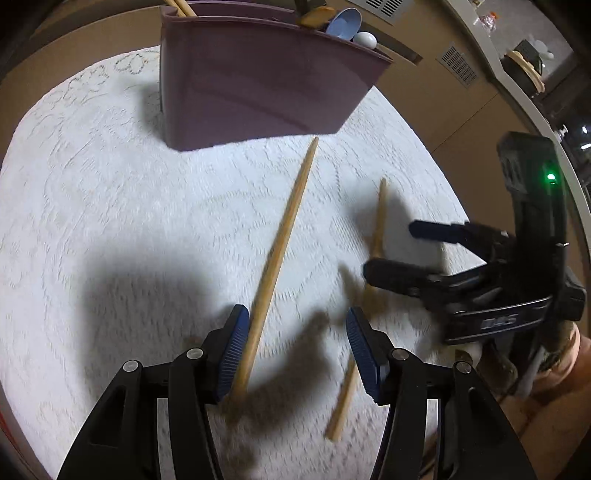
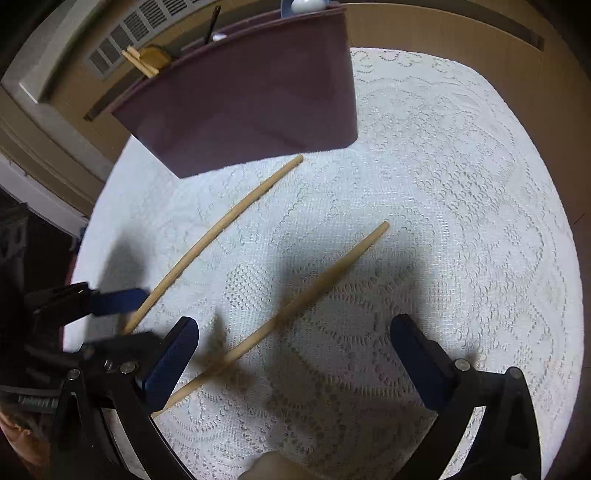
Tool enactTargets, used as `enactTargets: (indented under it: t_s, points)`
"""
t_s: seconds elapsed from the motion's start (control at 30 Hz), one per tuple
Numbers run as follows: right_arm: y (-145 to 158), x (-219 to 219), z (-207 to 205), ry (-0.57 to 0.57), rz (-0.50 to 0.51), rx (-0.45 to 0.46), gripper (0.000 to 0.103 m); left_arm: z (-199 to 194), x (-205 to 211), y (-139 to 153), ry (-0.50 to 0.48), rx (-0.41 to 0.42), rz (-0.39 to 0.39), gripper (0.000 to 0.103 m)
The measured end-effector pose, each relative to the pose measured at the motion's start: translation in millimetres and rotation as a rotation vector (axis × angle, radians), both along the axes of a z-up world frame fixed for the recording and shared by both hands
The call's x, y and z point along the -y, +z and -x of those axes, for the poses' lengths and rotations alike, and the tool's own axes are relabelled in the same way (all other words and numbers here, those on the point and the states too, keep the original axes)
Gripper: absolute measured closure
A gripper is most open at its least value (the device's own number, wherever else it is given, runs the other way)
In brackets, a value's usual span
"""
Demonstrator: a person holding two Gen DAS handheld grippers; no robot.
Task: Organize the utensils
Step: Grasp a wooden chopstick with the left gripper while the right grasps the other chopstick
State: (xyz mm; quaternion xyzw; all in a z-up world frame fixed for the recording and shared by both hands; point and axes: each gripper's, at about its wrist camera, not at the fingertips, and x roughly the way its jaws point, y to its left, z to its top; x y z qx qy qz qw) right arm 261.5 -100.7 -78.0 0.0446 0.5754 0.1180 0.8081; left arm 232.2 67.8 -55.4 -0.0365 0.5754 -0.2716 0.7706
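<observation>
Now both the left tongs (image 1: pixel 295 354) and right tongs (image 2: pixel 295 369) gape apart, a loose chopstick (image 1: pixel 284 236) (image 2: pixel 218 232) lying between the left pair, another chopstick (image 2: pixel 314 291) (image 1: pixel 378 229) between the right.

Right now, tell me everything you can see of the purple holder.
The purple holder is a tall, smooth, matte bin, plastic by the look, with a curved front wall and inner dividers. It stands upright at the far side of the white lace cloth. Chopsticks, a blue spoon and a white spoon stick out of it. A loose chopstick points toward its base; contact cannot be told.
</observation>
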Motion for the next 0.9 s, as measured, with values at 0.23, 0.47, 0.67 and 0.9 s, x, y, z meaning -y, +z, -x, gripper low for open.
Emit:
enactTargets:
  t_s: [0.23,0.47,0.67,0.9]
  points:
    - [-4,-35,8,0.086,0.193,0.132,0.013,17,-15,26,0.073,0.162,-0.078,0.032]
    - [11,-23,5,0.134,0.173,0.156,0.088,-8,-7,21,0.082,0.166,-0.133,0.031]
    - [36,27,10,0.085,0.067,0.187,0.099,-36,27,9,0.017,0.077,-0.112,0.056]
    - [46,56,22,0.048,0.004,0.216,0.098,-74,68,-4,-0.023,0.067,-0.236,0.087]
